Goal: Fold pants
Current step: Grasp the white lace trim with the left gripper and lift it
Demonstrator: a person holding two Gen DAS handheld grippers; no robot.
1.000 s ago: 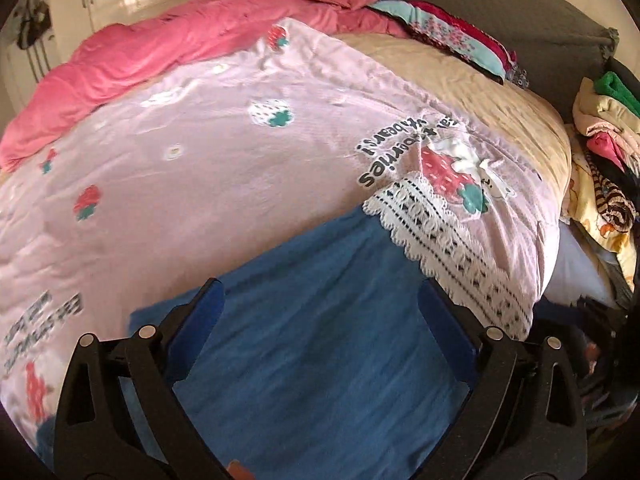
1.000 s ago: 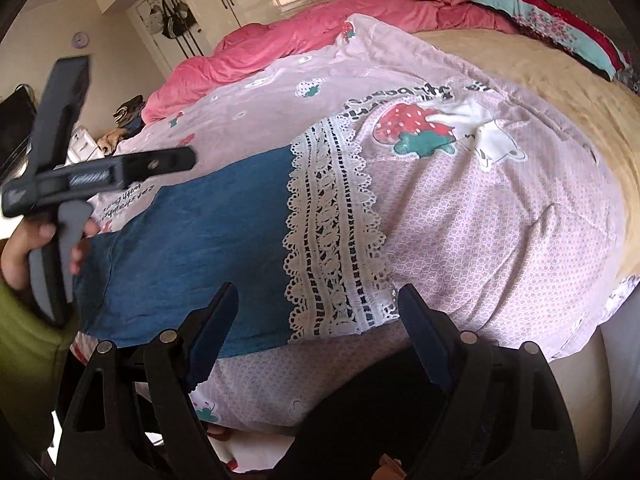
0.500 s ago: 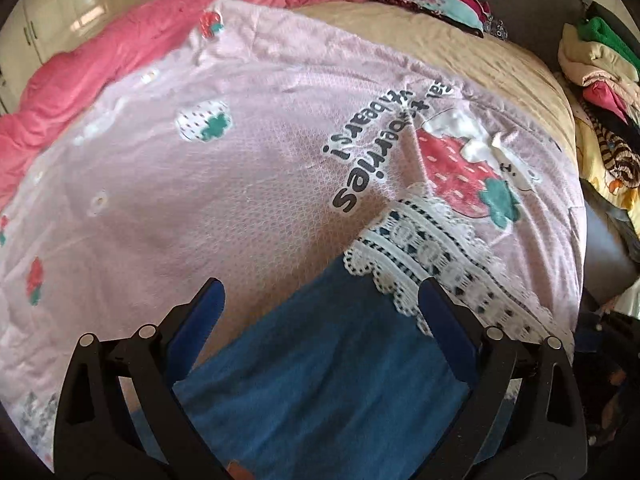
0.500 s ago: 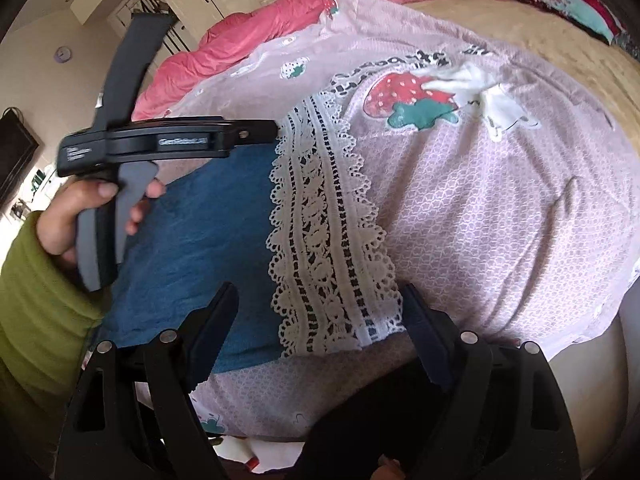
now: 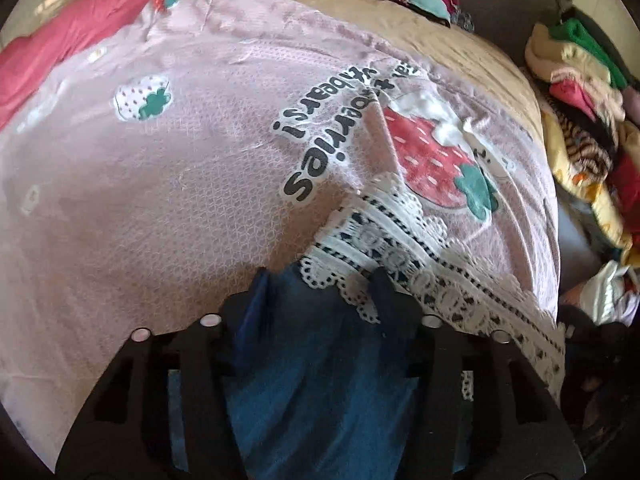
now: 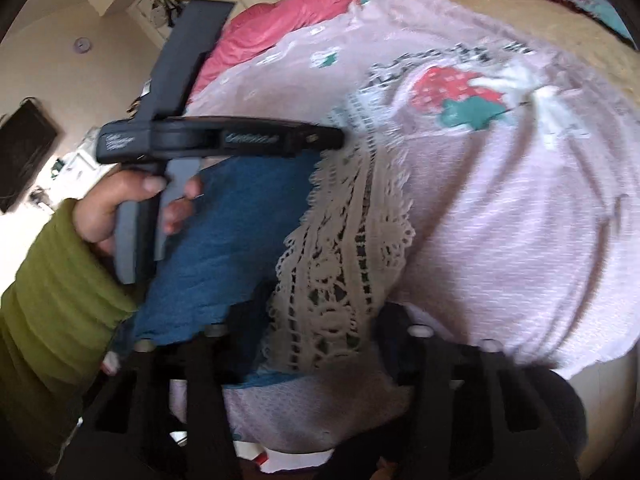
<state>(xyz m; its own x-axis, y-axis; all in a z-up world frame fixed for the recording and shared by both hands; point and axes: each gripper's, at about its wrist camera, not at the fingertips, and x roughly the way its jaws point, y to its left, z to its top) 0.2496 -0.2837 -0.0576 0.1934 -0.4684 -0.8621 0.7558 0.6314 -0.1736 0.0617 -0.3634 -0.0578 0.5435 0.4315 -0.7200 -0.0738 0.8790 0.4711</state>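
A bed [image 5: 460, 60] fills both views, covered by a pink quilt [image 5: 160, 200] printed with strawberries and black lettering, with a red blanket [image 5: 60, 36] bunched along its far side and tan bedding showing past the quilt's edge. The pants [image 5: 320, 380], blue with a wide band of white lace [image 5: 400, 256] at the hem, lie flat on the quilt near the bed's near edge; in the right wrist view the same pants [image 6: 240, 240] run from the lace [image 6: 340, 280] back toward the person's hand. To the right of the bed in the left wrist view sits a pile of clothes [image 5: 580, 128], mixed in colour and cut off by the frame edge. The left tongs [image 5: 320, 284] sit low over the pants, narrowed to a partial gap, with blue cloth and the lace edge lying between the two fingers; the fingertips seem to touch the fabric, but a firm pinch cannot be made out. From the right wrist view the left tongs [image 6: 332, 136] reach the top of the lace, held by a left hand [image 6: 124, 208] in a green sleeve. The right tongs [image 6: 324, 320] are likewise partly closed, straddling the lower lace; motion blur and the dark frame hide whether they grip it.
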